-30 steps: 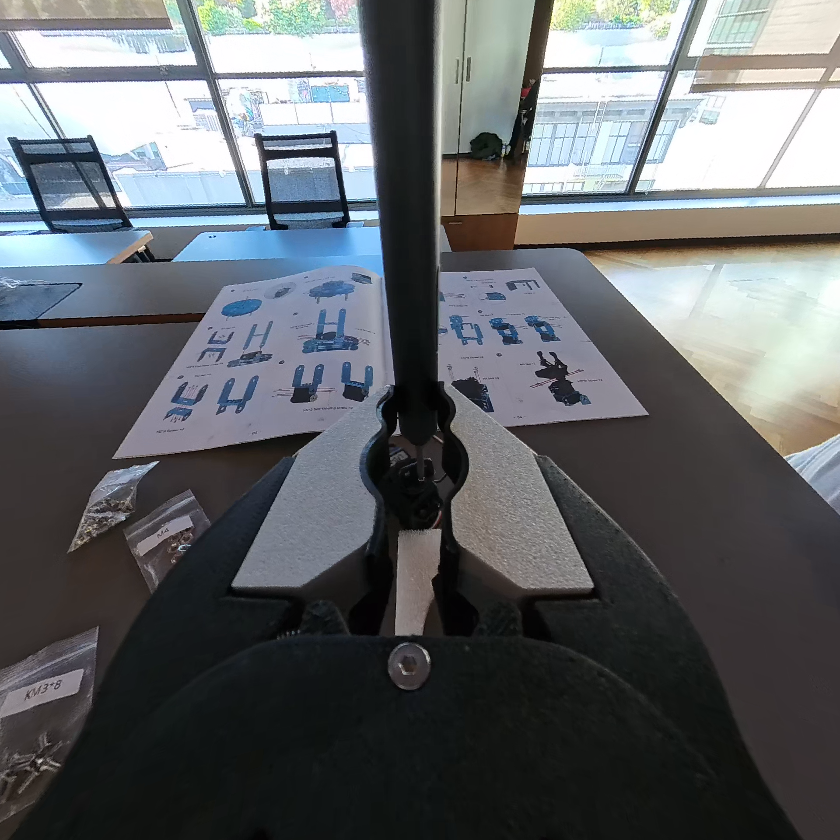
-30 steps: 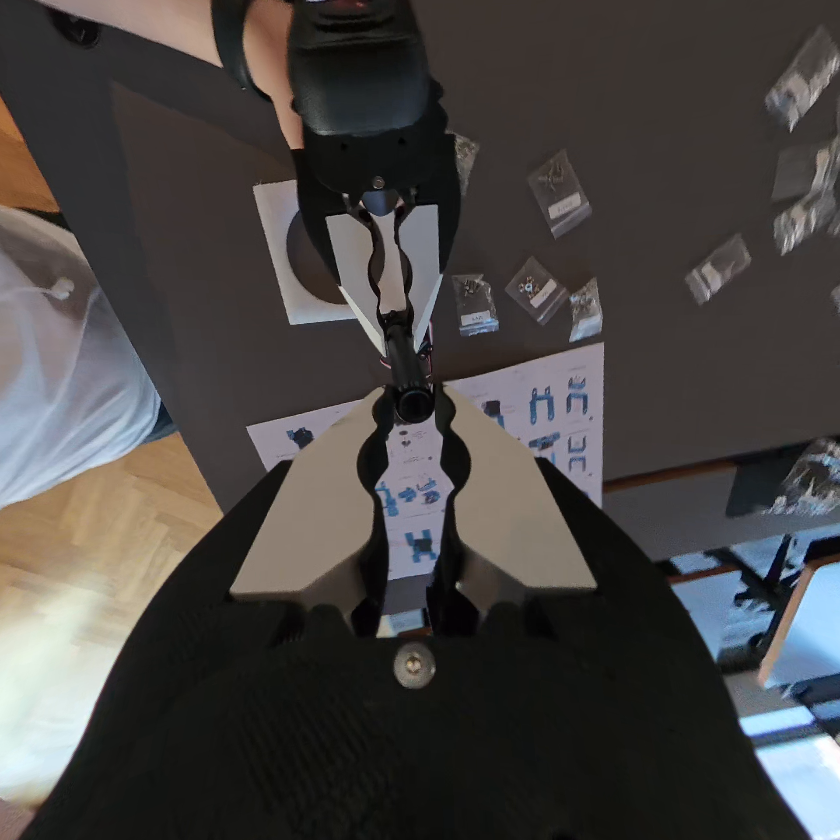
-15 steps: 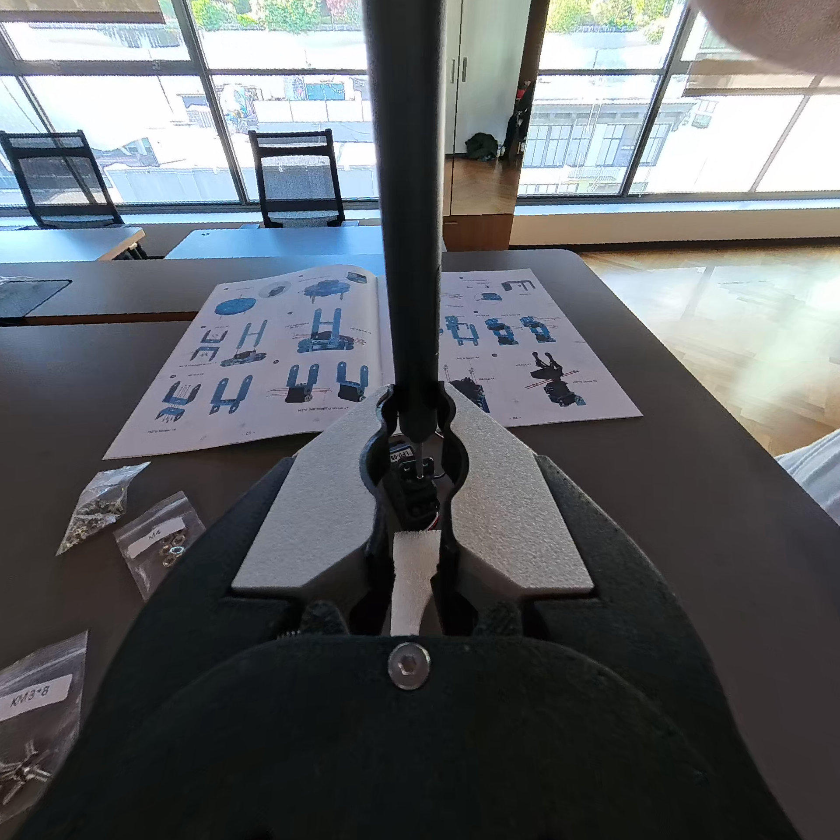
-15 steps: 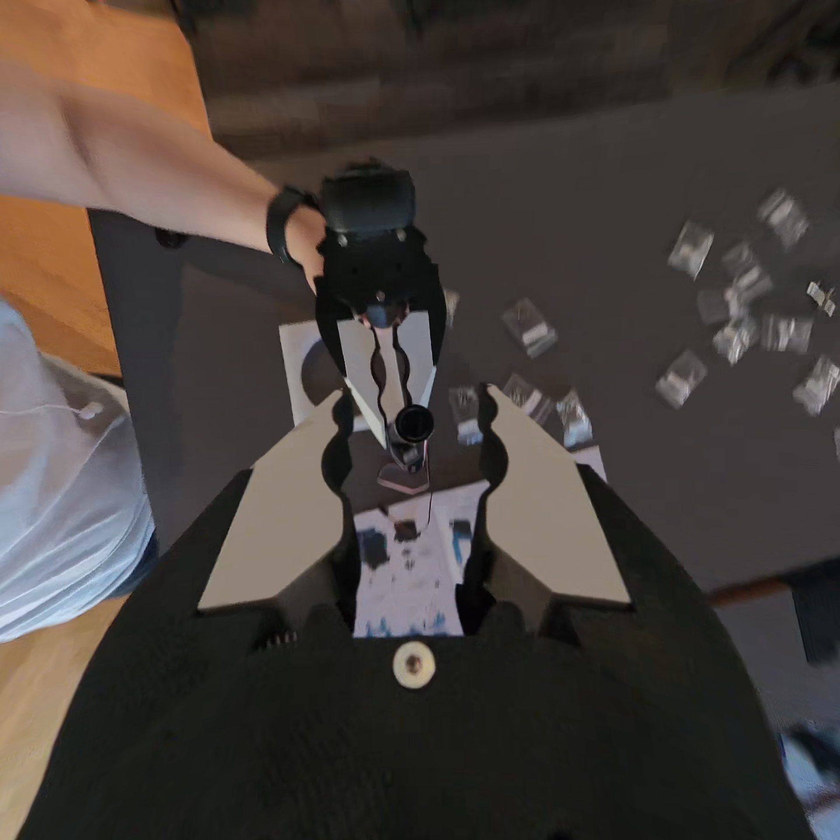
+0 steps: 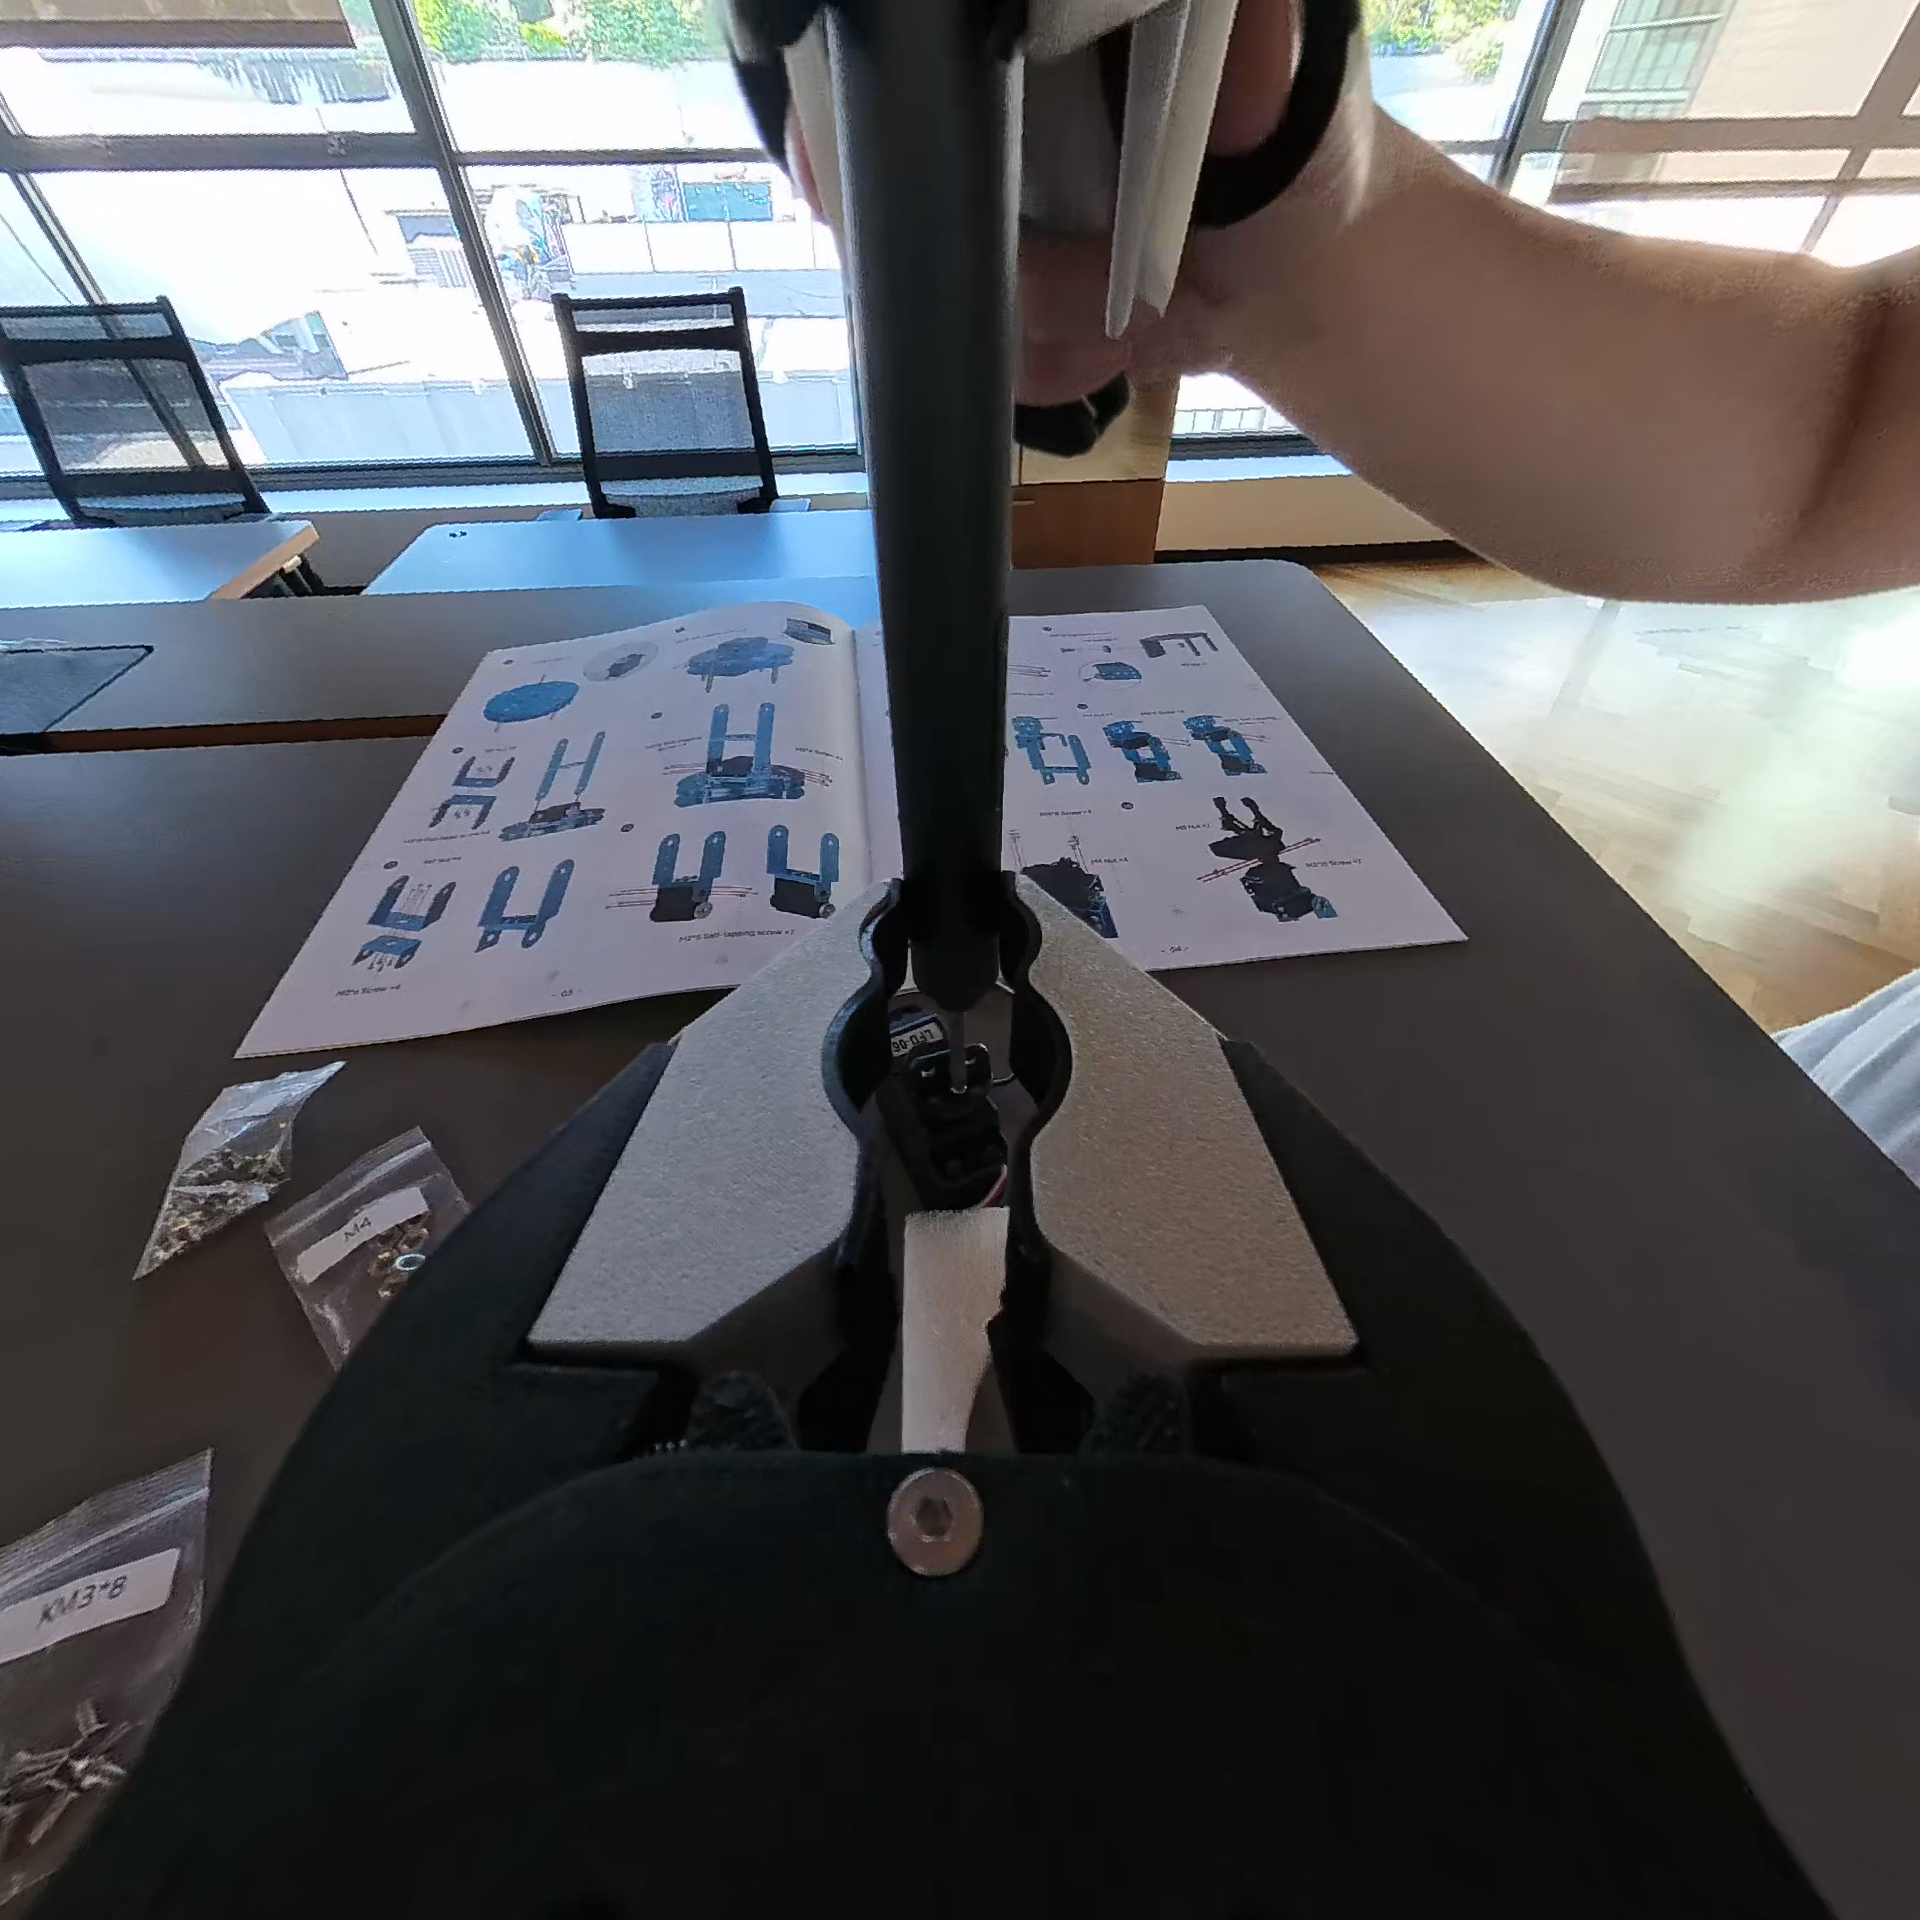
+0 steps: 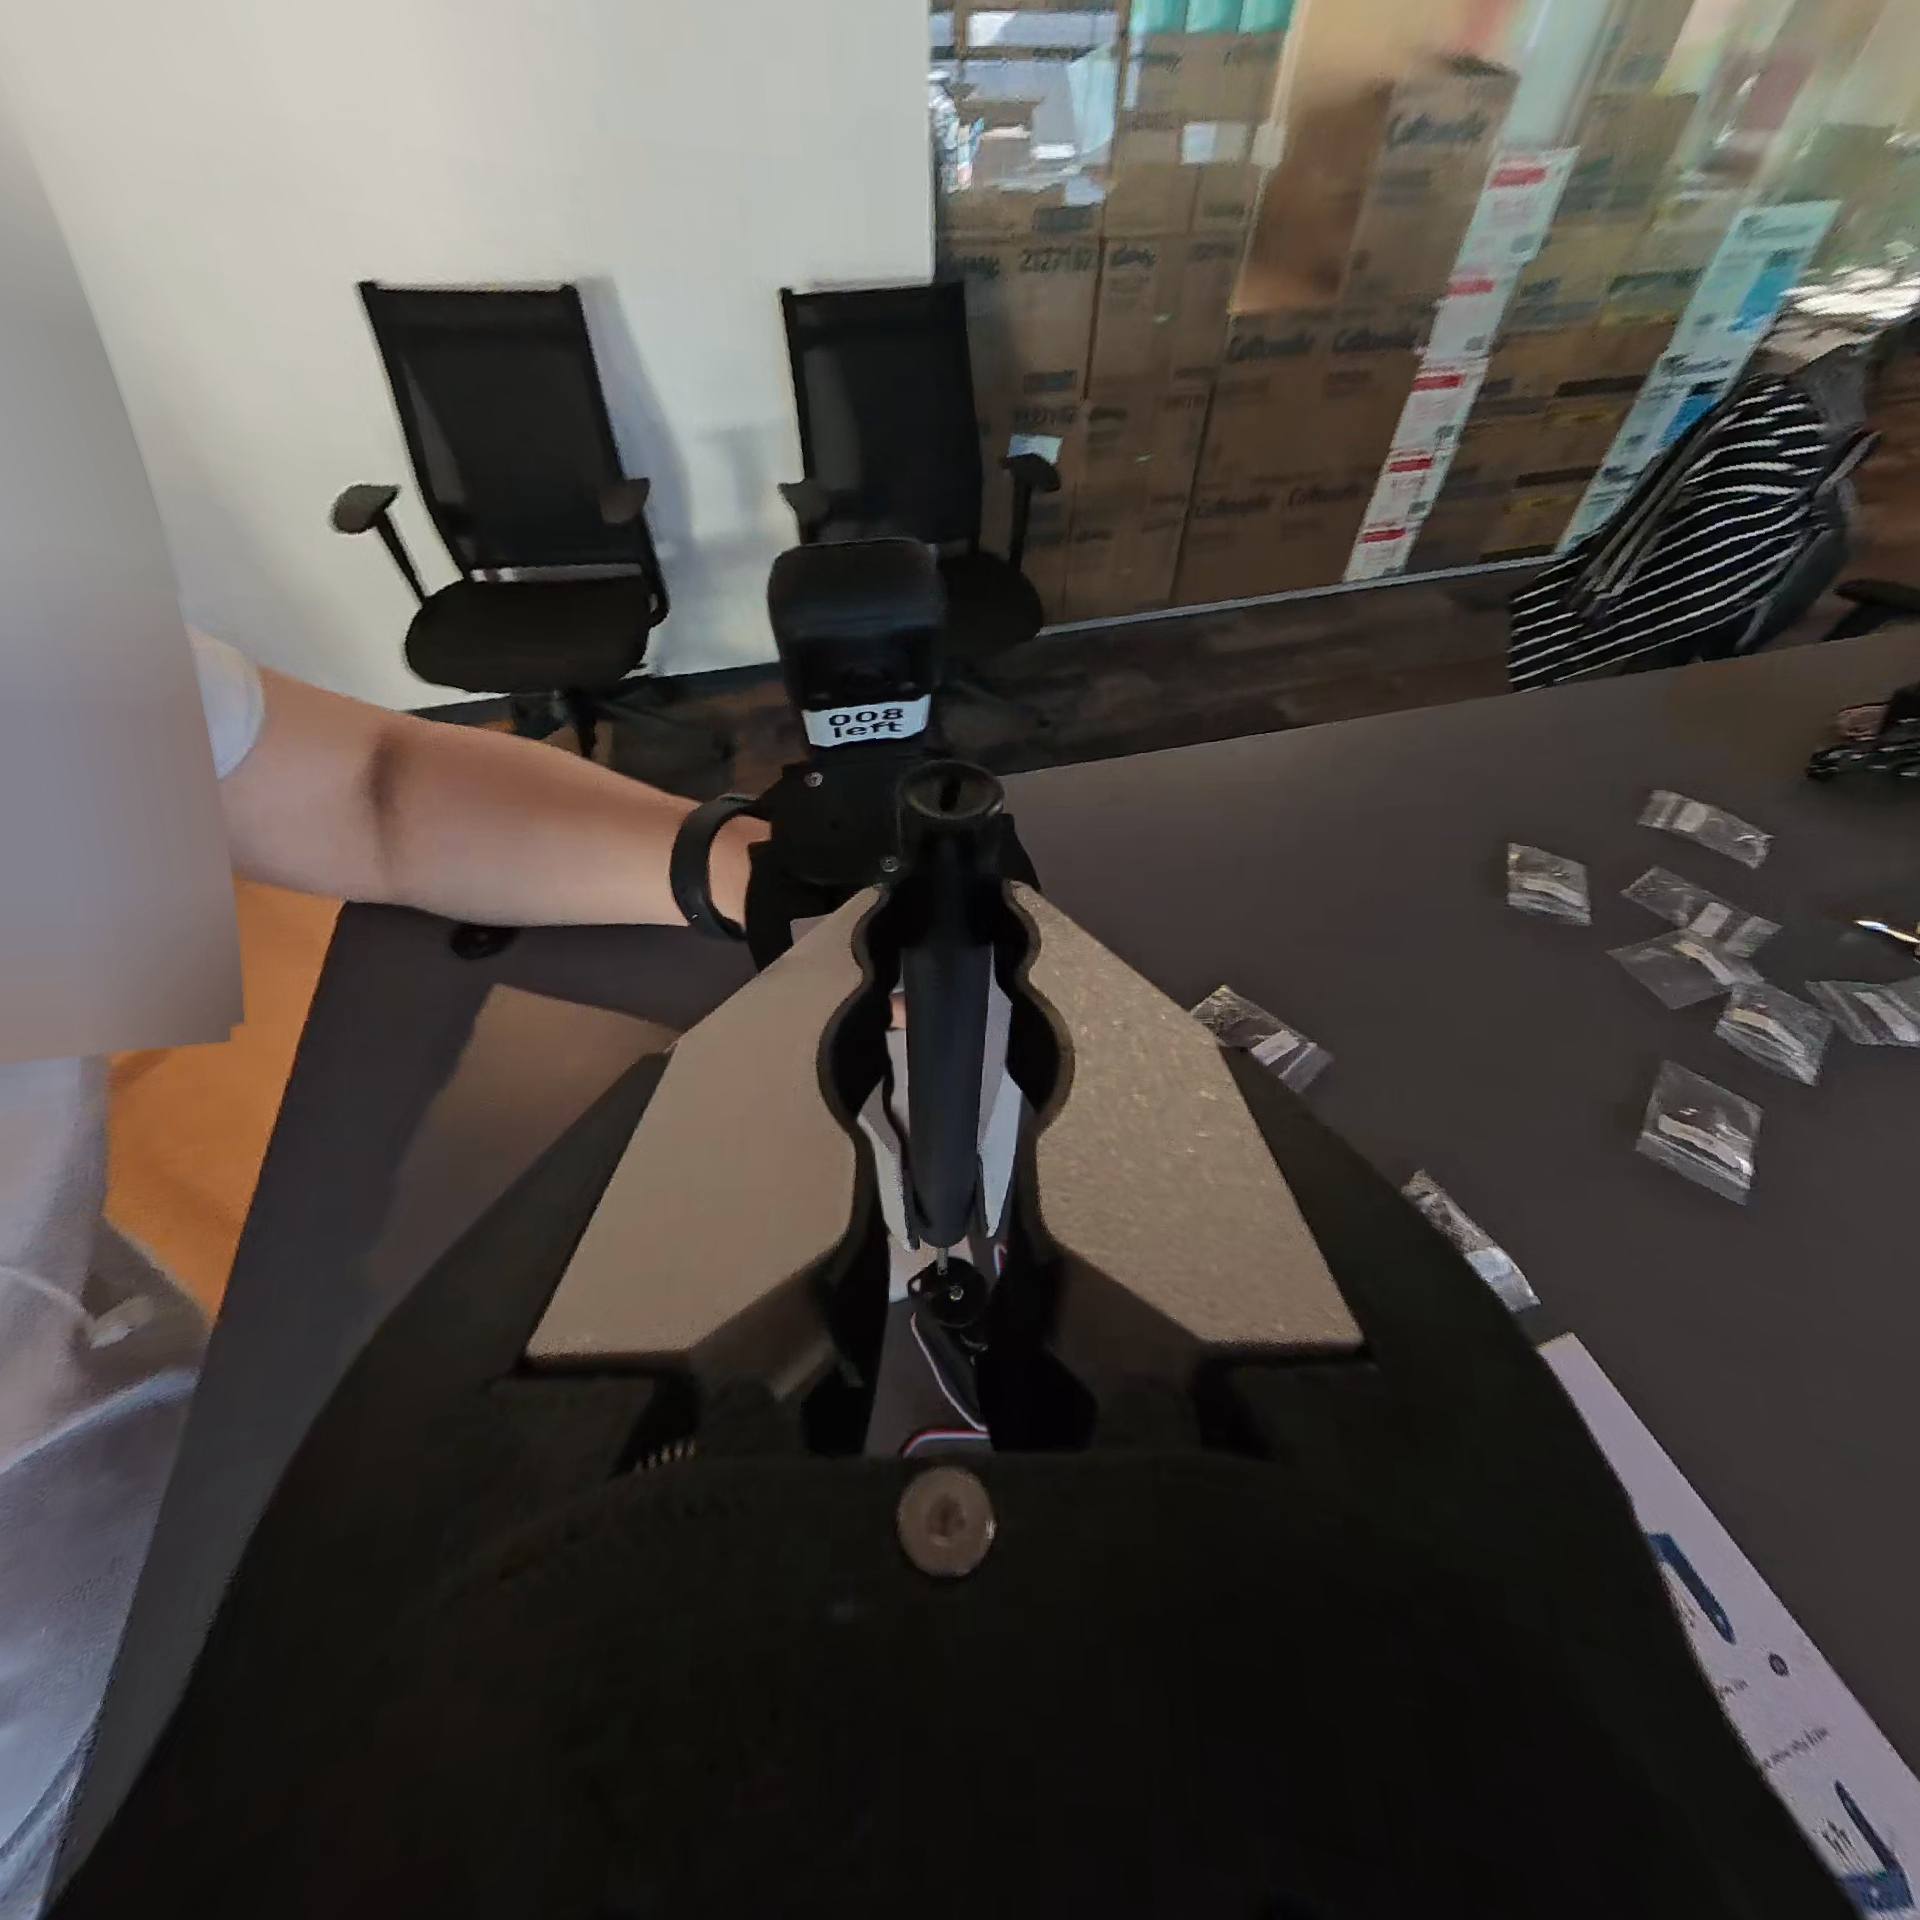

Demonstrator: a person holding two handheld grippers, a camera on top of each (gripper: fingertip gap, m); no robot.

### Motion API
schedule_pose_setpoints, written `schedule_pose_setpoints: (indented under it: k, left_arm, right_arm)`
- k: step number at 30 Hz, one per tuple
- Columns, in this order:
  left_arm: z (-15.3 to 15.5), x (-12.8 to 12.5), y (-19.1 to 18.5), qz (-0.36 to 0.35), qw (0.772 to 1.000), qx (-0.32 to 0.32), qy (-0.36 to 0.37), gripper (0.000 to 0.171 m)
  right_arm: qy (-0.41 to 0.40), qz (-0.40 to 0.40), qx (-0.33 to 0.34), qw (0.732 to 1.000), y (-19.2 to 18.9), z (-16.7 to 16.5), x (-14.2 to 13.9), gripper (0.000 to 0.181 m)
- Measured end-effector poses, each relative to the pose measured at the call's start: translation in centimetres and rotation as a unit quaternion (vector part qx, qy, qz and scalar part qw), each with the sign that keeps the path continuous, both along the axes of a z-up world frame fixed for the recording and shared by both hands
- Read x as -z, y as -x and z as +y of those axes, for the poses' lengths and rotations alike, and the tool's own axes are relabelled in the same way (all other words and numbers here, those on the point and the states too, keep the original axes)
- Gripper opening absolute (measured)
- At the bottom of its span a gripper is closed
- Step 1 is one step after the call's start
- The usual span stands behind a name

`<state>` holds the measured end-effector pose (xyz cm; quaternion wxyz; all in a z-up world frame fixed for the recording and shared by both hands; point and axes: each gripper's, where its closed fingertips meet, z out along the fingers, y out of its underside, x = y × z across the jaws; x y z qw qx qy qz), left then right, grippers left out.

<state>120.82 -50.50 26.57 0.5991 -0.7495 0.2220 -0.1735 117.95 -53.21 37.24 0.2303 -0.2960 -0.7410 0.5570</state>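
My left gripper (image 5: 954,904) is shut on a small black servo motor (image 5: 940,1127) and holds it just above the dark table (image 5: 1507,1299). A long black screwdriver (image 5: 935,520) comes down from above, and its thin tip rests on top of the servo. My right gripper (image 6: 945,914) is shut on the screwdriver's handle (image 6: 943,1070) from the side. Its white fingers (image 5: 1143,187) show at the top of the left wrist view. The servo (image 6: 951,1320) and its red and white wires hang below the tip. The left gripper's black housing (image 6: 857,634) is behind the handle.
An open instruction booklet (image 5: 644,810) lies beyond the left gripper. Small bags of screws (image 5: 358,1236) lie to its left, and several more bags (image 6: 1699,1127) are scattered across the table. A person's forearm (image 5: 1558,416) crosses above. Office chairs (image 6: 520,499) stand past the table edge. Tip to tip, the grippers are about 11 cm apart.
The right gripper opened and let go of the screwdriver's top end, swung from above round to the side, and closed on the handle. The left gripper held still with the servo.
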Motion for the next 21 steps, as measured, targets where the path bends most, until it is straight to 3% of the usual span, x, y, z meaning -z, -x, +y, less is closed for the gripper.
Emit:
schedule_pose_setpoints:
  k: [13, 18, 21]
  left_arm:
    - [0.4, -1.3, 0.1, 0.040, 0.999, -0.029, -0.012, 0.024]
    - [0.7, -1.0, 0.3, 0.039, 0.998, -0.044, -0.007, 0.016]
    - [0.5, -1.0, 0.2, 0.034, 0.999, -0.035, -0.002, 0.015]
  right_arm:
    - [-0.043, 0.043, 0.132, 0.989, 0.1, 0.7, 0.0, 0.016]
    - [-0.045, 0.052, 0.204, 0.977, 0.2, 1.2, -0.1, 0.016]
    - [-0.043, 0.047, 0.205, 0.977, 0.0, 0.9, -0.1, 0.016]
